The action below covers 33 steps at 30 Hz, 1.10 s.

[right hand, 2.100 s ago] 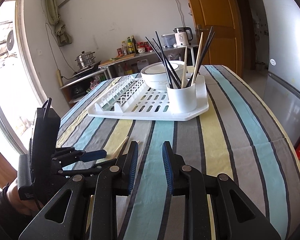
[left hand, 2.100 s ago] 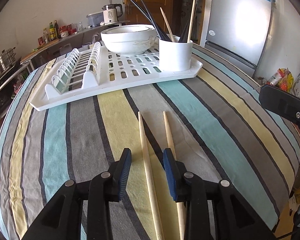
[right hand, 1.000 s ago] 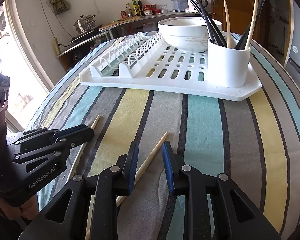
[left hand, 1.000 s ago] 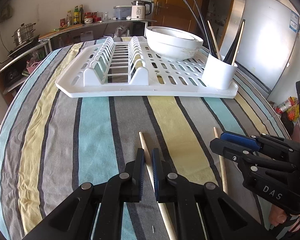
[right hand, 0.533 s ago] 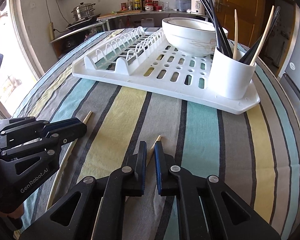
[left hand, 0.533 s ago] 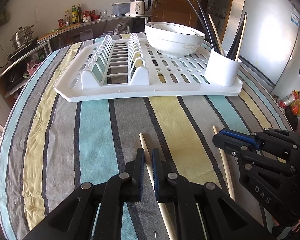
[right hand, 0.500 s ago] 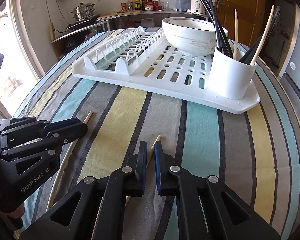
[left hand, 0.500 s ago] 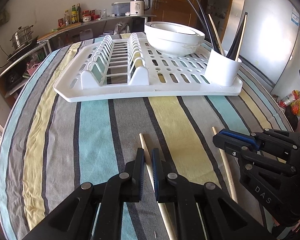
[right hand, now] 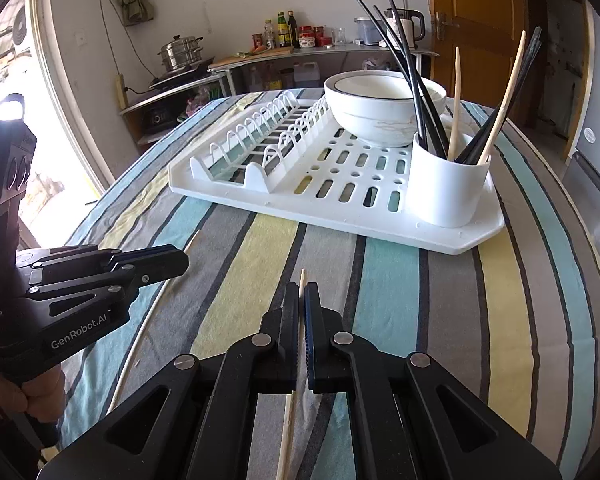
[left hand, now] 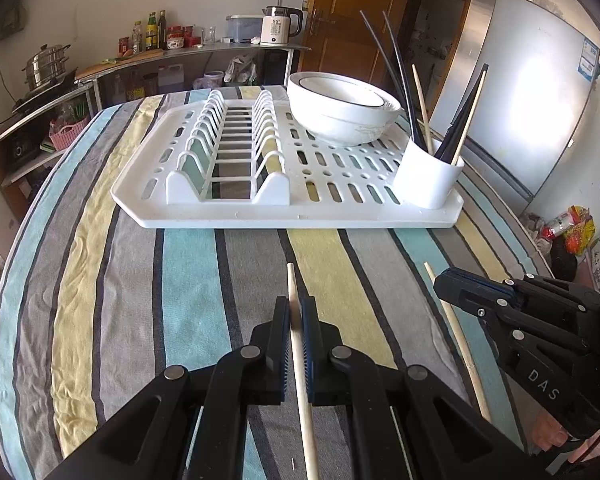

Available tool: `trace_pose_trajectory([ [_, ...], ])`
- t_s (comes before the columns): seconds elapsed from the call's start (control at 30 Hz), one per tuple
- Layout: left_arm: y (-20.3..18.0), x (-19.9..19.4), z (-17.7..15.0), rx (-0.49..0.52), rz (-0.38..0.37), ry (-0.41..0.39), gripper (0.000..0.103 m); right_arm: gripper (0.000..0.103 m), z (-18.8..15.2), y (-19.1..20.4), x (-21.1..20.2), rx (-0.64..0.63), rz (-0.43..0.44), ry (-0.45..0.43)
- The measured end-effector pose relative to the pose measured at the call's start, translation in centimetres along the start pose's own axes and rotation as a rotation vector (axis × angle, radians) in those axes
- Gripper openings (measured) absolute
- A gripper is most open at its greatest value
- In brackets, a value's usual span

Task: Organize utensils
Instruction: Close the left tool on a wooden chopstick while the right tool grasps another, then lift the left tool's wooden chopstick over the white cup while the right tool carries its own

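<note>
Each hand-held gripper, left (left hand: 295, 322) and right (right hand: 301, 300), clamps one wooden chopstick (left hand: 300, 344) (right hand: 296, 360) near the table's (left hand: 188, 280) front edge, tips toward the rack's (left hand: 292, 216) white cup (left hand: 428, 180) (likely their destination).

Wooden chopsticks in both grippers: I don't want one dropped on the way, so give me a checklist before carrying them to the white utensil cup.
1. Left gripper shut on its pale wooden chopstick: ok.
2. Right gripper shut on the second wooden chopstick: ok.
3. White utensil cup upright on the white plastic drying rack: ok.
4. Room in the cup among the black chopsticks: ok.
5. Grips firm enough: cannot tell.
</note>
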State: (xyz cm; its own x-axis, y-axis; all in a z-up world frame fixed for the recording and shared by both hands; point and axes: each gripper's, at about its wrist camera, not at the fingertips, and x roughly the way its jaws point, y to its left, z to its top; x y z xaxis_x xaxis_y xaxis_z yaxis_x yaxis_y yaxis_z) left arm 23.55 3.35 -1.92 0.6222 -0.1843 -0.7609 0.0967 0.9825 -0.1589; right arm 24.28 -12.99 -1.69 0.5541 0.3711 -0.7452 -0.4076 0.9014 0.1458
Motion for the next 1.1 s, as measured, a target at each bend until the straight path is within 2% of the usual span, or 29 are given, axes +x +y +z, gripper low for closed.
trace_pose_trajectory([
  [0.2, -0.9, -3.5, 1.2, 0.017, -0.028, -0.082, 0.005, 0.000, 1.0, -0.4, -3.0, 0.005, 0.021, -0.084],
  [0.3, -1.3, -4.5, 1.6, 0.031, -0.037, -0.109, 0.005, 0.000, 1.3, -0.5, -3.4, 0.004, 0.025, -0.089],
  [0.4, -1.2, -4.4, 1.7, 0.028, -0.038, -0.101, 0.005, 0.000, 1.2, -0.8, -2.2, 0.006, 0.028, -0.041],
  [0.47, -0.8, -3.7, 1.5, 0.015, -0.033, -0.078, 0.005, 0.005, 0.8, -0.9, -1.0, -0.003, 0.019, -0.002],
  [0.63, 0.3, -1.8, 0.5, -0.012, -0.026, -0.023, 0.005, 0.007, -0.1, -0.5, 1.9, -0.033, 0.008, 0.084],
  [0.87, 0.9, -1.2, 0.1, -0.015, -0.024, -0.009, 0.005, 0.007, -0.4, 0.1, 4.3, -0.077, -0.014, 0.161],
  [1.1, 1.0, -0.9, -0.1, -0.021, -0.031, -0.001, 0.005, 0.006, -0.1, 1.0, 4.8, -0.129, -0.054, 0.187],
])
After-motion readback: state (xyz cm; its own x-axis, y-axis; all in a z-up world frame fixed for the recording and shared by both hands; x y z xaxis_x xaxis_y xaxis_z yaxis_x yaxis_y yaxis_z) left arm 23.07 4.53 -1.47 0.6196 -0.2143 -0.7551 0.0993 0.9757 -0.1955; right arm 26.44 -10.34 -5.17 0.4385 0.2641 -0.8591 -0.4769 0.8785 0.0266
